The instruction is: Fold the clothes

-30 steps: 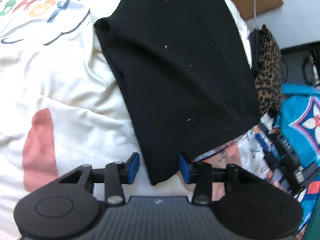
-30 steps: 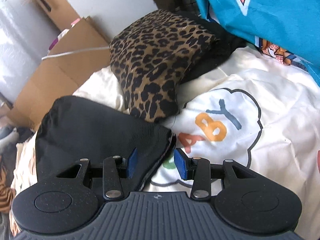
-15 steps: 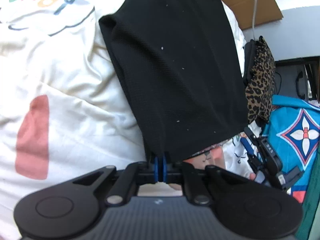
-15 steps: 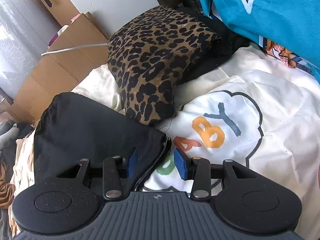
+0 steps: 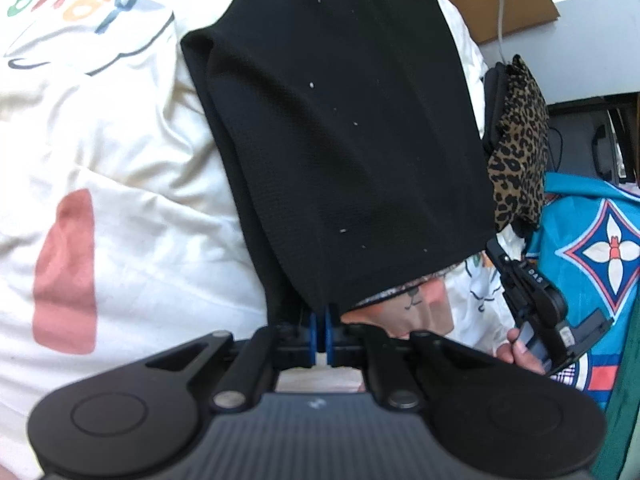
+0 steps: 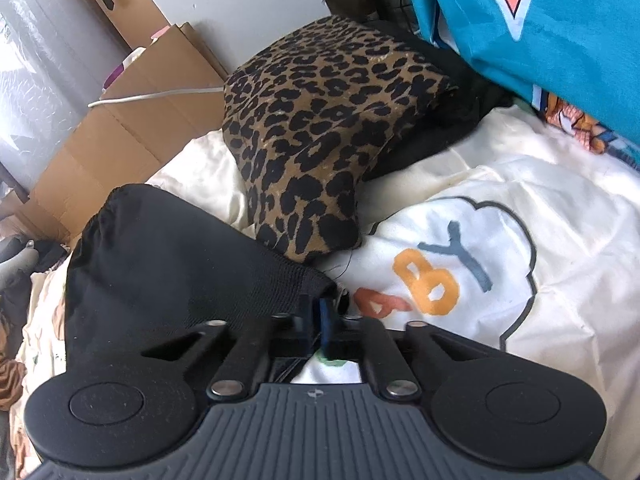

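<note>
Both tongs pinch the black cloth (image 5: 340, 132): left gripper (image 5: 320, 334), right gripper (image 6: 316, 320). Only the left view shows a hand (image 5: 520, 350) (at 4 o'clock).

**Hard daylight, blown whites, fisheye curve**

Strong sun from upper left, washing the cream bedsheet (image 5: 132, 152) almost to glare. Black garment (image 5: 352, 140) swallowed in shade, weave barely readable. Slight motion blur in both views. Dark vignette at the corners, cardboard box (image 6: 120, 136) bent by edge distortion.
</note>
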`<state>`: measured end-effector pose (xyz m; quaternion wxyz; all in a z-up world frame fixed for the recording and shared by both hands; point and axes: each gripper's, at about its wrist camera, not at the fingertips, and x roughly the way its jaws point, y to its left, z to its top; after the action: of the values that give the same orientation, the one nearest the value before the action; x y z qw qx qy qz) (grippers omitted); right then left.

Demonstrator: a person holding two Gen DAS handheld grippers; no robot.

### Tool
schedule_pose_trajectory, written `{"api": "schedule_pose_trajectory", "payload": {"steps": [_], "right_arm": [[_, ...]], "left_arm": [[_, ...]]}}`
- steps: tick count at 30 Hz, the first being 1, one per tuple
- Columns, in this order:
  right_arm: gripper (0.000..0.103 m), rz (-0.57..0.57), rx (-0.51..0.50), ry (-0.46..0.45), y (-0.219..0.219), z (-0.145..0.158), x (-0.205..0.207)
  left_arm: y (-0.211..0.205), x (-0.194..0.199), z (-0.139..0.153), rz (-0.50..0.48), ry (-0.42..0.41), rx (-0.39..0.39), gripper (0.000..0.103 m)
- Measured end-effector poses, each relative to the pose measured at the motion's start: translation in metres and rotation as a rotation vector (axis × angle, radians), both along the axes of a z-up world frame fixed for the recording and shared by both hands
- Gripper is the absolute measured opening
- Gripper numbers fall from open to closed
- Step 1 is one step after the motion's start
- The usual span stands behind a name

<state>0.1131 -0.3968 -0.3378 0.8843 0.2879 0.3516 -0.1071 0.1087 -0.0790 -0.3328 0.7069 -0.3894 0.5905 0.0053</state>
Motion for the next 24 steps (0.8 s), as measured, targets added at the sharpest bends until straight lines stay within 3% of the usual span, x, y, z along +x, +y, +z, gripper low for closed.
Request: {"api": "schedule_pose_trajectory", "payload": {"steps": [11,14,15,16,18,22,24], "right_arm": [[0.0,-0.043,-0.018,0.022,-0.013,0.0,0.002],[0.004,-0.054,-0.004,0.032,-0.013,0.0,0.0],[0.01,-0.053,0.01,0.023,-0.014,-0.001,-0.002],[0.03,-0.054,0.023,0.016,-0.014,-0.001,-0.004],[0.056,-0.06,0.047,0.006,-0.014,-0.004,-0.007],[0.056,-0.037,0.051,0.011,-0.011,-0.007,0.0],[0.048,-0.028,0.059,0.011,-0.01,-0.01,0.006]], "left_arm": [[0.006,-0.014,-0.013,0.029,0.013,-0.061,0.003],[0.009,-0.016,-0.022,0.03,0.019,-0.069,0.003],[0.009,-0.015,-0.025,0.037,0.022,-0.077,0.003],[0.01,-0.015,-0.028,0.044,0.026,-0.085,0.003],[0.008,-0.014,-0.03,0.052,0.013,-0.112,0.003],[0.005,-0.012,-0.031,0.059,-0.011,-0.158,0.003],[0.004,-0.011,-0.032,0.05,-0.005,-0.146,0.003]]}}
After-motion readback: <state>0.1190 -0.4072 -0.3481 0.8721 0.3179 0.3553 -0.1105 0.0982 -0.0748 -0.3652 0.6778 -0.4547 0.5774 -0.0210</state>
